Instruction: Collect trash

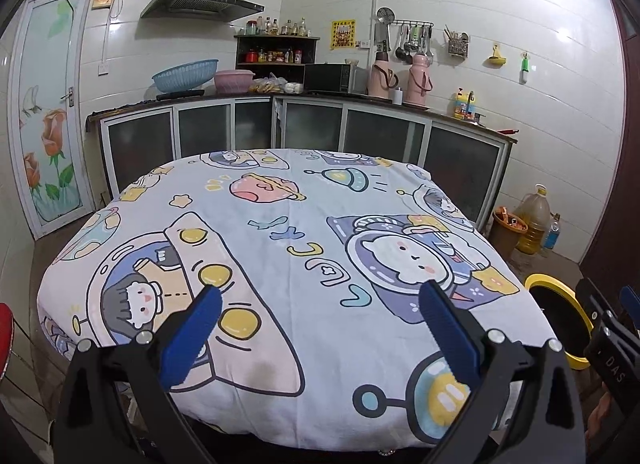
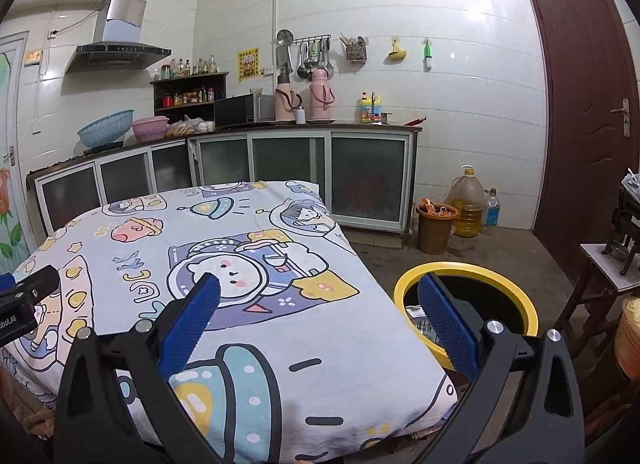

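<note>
Left gripper (image 1: 320, 300): jaws wide apart, holding nothing, raised level over the cartoon-print tablecloth (image 1: 280, 248). Right gripper (image 2: 320, 296): jaws wide apart, empty, raised over the cloth's right edge, right finger (image 2: 448, 324) in front of the yellow-rimmed trash bin (image 2: 520, 296) on the floor, printed trash (image 2: 418, 318) inside

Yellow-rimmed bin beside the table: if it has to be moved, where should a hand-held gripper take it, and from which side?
Pinch the yellow rim of the bin from above, one finger inside and one outside. It stands upright and open-topped, and the rim is probably the only thin edge; the round body looks too wide. The right hand-held gripper, open, is nearest.
</note>
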